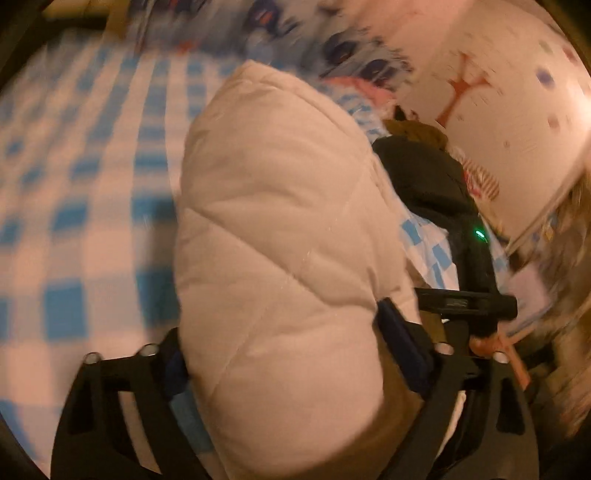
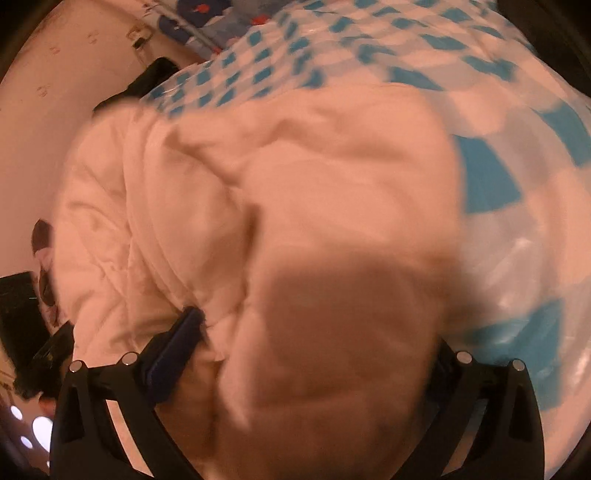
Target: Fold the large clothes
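Note:
A white quilted padded jacket [image 1: 273,206] lies bunched on a blue-and-white checked bed sheet [image 1: 74,192]. A thick fold of it fills my left gripper [image 1: 288,343], and both blue pads [image 1: 399,336] press against the padding. In the right wrist view the same jacket [image 2: 229,177] spreads out ahead. A blurred fold of it sits between the fingers of my right gripper [image 2: 310,343]. It touches the left pad [image 2: 177,339] and hides the right one. A hand [image 1: 484,343] grips a black housing with a green light [image 1: 476,258] to the right of the jacket.
A dark garment [image 1: 417,173] lies beyond the jacket by the wall [image 1: 498,92]. Patterned bedding [image 1: 258,22] is piled at the head of the bed. The checked sheet [image 2: 498,122] stretches to the right of the jacket. Dark objects [image 2: 22,306] sit at the left edge.

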### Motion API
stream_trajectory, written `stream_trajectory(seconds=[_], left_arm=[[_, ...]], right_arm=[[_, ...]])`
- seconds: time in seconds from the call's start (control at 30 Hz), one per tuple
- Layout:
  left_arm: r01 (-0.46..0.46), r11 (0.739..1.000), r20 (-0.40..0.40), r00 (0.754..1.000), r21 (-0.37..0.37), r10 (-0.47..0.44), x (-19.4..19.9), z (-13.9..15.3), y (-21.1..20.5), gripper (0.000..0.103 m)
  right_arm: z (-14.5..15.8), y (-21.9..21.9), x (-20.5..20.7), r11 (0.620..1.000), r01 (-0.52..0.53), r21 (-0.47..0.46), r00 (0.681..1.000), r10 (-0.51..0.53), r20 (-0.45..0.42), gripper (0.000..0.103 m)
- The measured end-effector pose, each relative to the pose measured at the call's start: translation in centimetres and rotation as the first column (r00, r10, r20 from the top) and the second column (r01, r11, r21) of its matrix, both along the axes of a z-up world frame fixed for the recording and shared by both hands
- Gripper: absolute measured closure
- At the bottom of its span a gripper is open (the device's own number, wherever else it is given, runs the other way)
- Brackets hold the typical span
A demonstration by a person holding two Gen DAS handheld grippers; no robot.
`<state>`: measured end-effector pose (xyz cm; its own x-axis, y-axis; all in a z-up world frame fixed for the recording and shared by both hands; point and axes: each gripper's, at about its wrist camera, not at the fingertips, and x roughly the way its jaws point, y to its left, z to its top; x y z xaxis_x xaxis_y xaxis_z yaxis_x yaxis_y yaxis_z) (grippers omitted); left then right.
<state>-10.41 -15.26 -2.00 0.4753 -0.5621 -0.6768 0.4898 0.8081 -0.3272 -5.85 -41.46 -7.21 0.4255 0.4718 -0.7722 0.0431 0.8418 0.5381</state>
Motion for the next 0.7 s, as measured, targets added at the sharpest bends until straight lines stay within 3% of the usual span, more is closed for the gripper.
stream_trajectory(seconds=[0.13, 0.2, 0.27, 0.33, 0.37, 0.4, 0.47, 0.5, 0.57, 0.63, 0.7], left_arm=[[-0.093, 0.990, 0.203, 0.977, 0.110, 0.070, -1.5, 5.3, 4.8, 0.025], [-0.173, 0.977, 0.209, 0.967, 0.122, 0.145, -0.4, 6.7, 9.0, 0.024], [-0.278, 0.950, 0.155, 0.954, 0.141, 0.256, 1.3, 6.1, 14.1, 0.023], [-0.370, 0.912, 0.025, 0.928, 0.177, 0.372, 4.2, 2.3, 19.2, 0.020], [-0.403, 0.895, -0.035, 0.908, 0.191, 0.417, 5.3, 0.2, 20.9, 0.019], [-0.460, 0.868, -0.109, 0.869, 0.185, 0.483, 6.4, -2.7, 23.6, 0.016], [-0.493, 0.866, -0.184, 0.846, 0.086, 0.501, 6.6, -4.9, 26.5, 0.010], [-0.492, 0.868, -0.172, 0.851, 0.068, 0.496, 6.1, -4.9, 26.7, 0.010], [-0.494, 0.862, -0.063, 0.862, 0.115, 0.503, 4.8, -3.6, 25.5, 0.010], [-0.542, 0.826, 0.085, 0.840, 0.151, 0.536, 2.4, -1.5, 24.4, 0.010], [-0.561, 0.819, 0.189, 0.823, 0.119, 0.536, 0.1, 0.5, 24.5, 0.010]], right_arm=[[3.2, 7.9, 4.0, 0.994, -0.109, 0.026, 0.988, 0.105, 0.114, 0.006], [4.2, 13.1, 6.4, 0.987, -0.161, -0.012, 0.976, 0.161, 0.144, 0.006], [3.4, 19.7, 9.2, 0.964, -0.226, -0.139, 0.960, 0.245, 0.136, 0.006], [0.3, 24.4, 11.0, 0.924, -0.272, -0.267, 0.946, 0.308, 0.100, 0.006], [-1.8, 26.3, 11.9, 0.917, -0.288, -0.276, 0.944, 0.320, 0.080, 0.005], [-2.2, 26.6, 12.3, 0.926, -0.283, -0.252, 0.948, 0.310, 0.074, 0.005], [-1.9, 26.7, 12.0, 0.915, -0.307, -0.262, 0.942, 0.332, 0.055, 0.005], [-1.7, 26.3, 12.1, 0.913, -0.321, -0.252, 0.938, 0.343, 0.049, 0.005], [-0.8, 24.4, 11.8, 0.928, -0.318, -0.194, 0.944, 0.329, 0.026, 0.005], [2.3, 23.3, 9.8, 0.937, -0.261, -0.231, 0.948, 0.294, 0.123, 0.005], [5.9, 22.5, 5.3, 0.941, -0.241, -0.238, 0.907, 0.306, 0.291, 0.005]])
